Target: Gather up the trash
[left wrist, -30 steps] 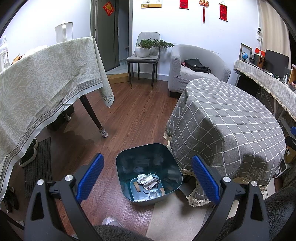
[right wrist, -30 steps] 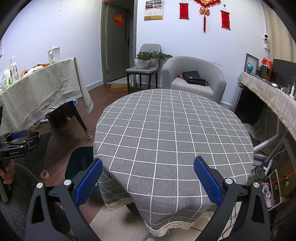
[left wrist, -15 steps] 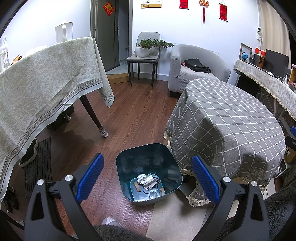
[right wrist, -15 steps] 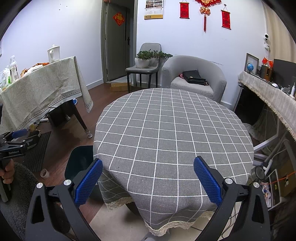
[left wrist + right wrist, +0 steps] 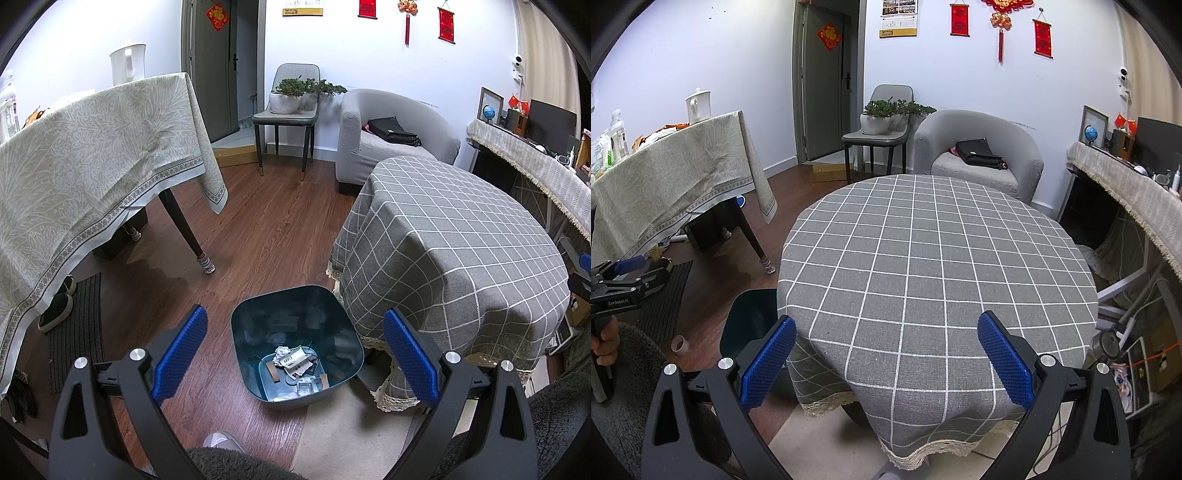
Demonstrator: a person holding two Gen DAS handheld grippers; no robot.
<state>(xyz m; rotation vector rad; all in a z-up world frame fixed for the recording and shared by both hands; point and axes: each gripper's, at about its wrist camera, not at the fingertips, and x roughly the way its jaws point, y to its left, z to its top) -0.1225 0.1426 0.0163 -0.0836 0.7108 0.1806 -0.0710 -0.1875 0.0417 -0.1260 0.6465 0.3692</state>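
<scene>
left wrist: your left gripper [image 5: 291, 347] jaws wide, empty, above bin [image 5: 258, 314]; trash [image 5: 291, 360] inside is light, crushable paper, pinch a fold | right wrist: right gripper [image 5: 884, 356] jaws wide, empty, over bare checked worktop [image 5: 934, 251]; tape roll [image 5: 680, 345] on floor, stiff, grip across rim

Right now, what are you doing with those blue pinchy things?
I'm collecting trash. The left gripper hangs open and empty above the teal bin on the floor, with crumpled paper and wrappers inside. The right gripper is open too, over the round checked table.
</scene>
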